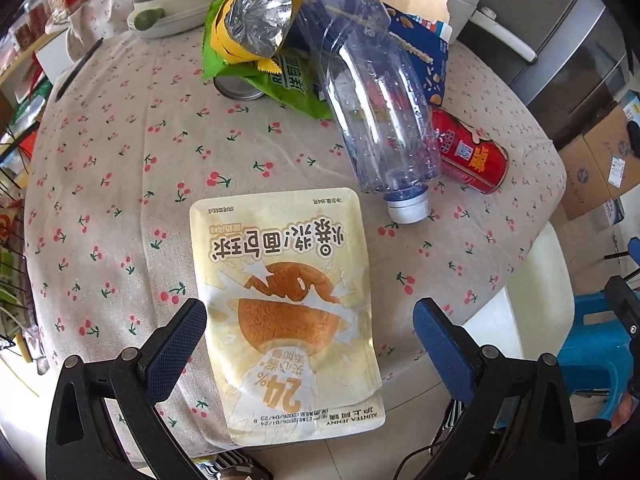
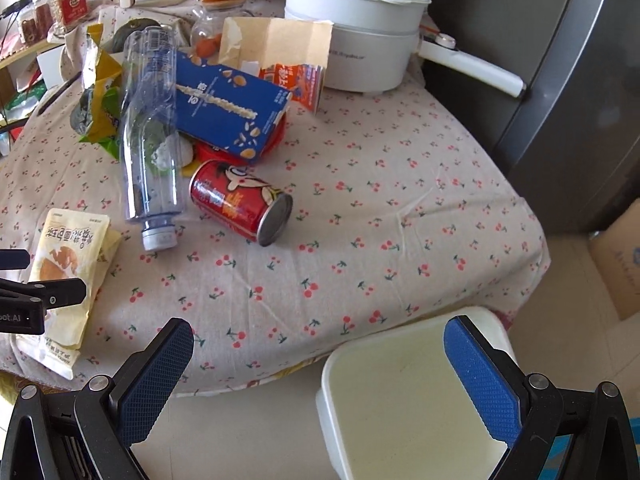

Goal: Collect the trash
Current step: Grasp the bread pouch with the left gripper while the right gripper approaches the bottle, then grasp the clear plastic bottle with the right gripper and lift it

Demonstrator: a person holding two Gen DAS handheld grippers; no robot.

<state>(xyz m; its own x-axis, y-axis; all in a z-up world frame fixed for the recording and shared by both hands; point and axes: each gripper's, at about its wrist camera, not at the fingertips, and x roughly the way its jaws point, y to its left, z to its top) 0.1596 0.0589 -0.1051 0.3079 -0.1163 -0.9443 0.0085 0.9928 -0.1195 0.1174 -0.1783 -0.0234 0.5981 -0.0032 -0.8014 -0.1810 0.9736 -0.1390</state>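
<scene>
Both my jaws open, empty; bread packet (image 1: 286,312) flat on surface between left jaws, long axis running away from me; left nearer, right well apart

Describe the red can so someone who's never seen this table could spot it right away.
Start at the round table with the cherry-print cloth. Near its middle is a litter pile; at the pile's front edge lies the red can, on its side beside the clear plastic bottle. It is the only red cylinder there, with a cartoon face and a bare metal end.
</scene>
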